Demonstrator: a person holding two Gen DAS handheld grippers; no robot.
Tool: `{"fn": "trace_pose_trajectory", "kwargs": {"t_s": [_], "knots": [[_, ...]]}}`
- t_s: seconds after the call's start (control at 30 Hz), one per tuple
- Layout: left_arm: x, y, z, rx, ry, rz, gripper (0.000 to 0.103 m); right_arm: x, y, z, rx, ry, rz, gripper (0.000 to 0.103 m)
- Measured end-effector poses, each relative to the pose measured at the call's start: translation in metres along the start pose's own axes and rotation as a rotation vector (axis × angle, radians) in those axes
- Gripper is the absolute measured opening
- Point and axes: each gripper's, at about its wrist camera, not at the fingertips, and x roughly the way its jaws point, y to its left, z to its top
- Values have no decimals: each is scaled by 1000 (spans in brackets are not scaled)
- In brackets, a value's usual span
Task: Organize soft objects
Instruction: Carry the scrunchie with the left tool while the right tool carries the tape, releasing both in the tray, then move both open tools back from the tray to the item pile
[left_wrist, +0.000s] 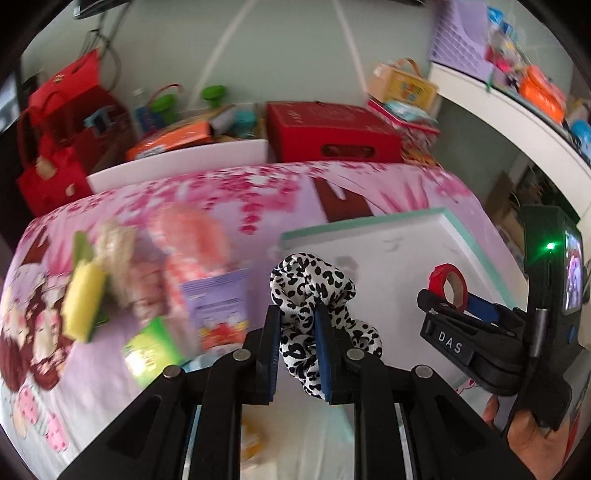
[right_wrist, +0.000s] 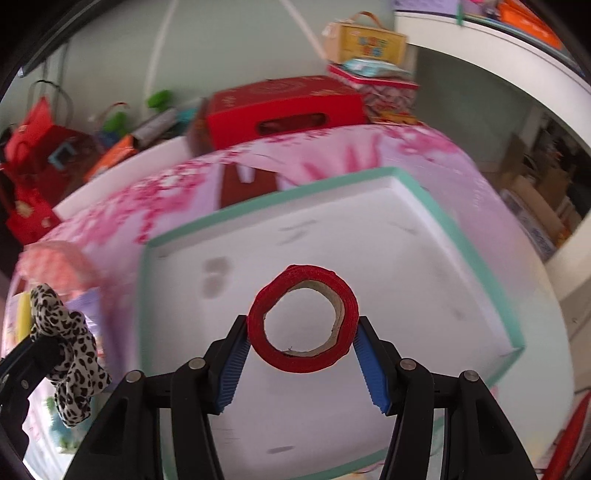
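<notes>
A black-and-white leopard-print scrunchie (left_wrist: 312, 306) is pinched between the blue pads of my left gripper (left_wrist: 297, 314), held above the near left edge of a white tray with a mint rim (left_wrist: 369, 225). The same scrunchie (right_wrist: 70, 354) hangs at the left edge of the right wrist view. My right gripper (right_wrist: 301, 332) is shut on a red roll of tape (right_wrist: 303, 317), carried over the tray's white floor (right_wrist: 406, 258). From the left wrist view the red roll (left_wrist: 448, 286) and right gripper (left_wrist: 454, 302) show at the right, with a hand on its handle.
Left of the tray on the pink floral cloth (left_wrist: 221, 184) lie blurred items: a yellow sponge (left_wrist: 83, 295), a pink soft thing (left_wrist: 192, 236), a purple packet (left_wrist: 218, 302), a green packet (left_wrist: 151, 343). Red boxes (left_wrist: 328, 129) and bags stand behind the table.
</notes>
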Motion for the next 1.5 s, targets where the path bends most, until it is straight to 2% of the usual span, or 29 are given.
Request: {"fn": "trace_pose_trajectory", "kwargs": {"t_s": [0.2,0.53,0.6,0.67,0.83,0.93,0.97,1.1,1.2,1.33,1.5], "knots": [[36,-33,11,53,19,-46,19,6,-21,-1,31,8,-79,60],[73,-56,21,81,20,-24,21,10,-43,-3,67,21,-164,60],[75,-54,20,68,16,-25,30,10,-47,-4,77,21,-169,60],[76,-53,20,67,14,-15,53,9,-49,-4,86,21,-165,60],[69,-45,18,41,-1,-16,57,7,-50,-3,90,13,-158,60],[63,-43,18,42,-17,-11,77,5,-50,-3,92,12,-153,62],[60,-42,18,39,-25,-11,78,5,-50,-3,95,13,-150,62],[53,-35,19,26,-38,13,81,4,-50,-3,102,11,-128,80],[50,-29,19,10,-41,32,88,3,-47,-3,92,7,-117,85],[44,-18,19,-19,-47,73,92,1,-45,-3,93,3,-92,103],[38,-2,15,-54,-40,120,97,-2,-42,-3,95,-3,-71,103]]}}
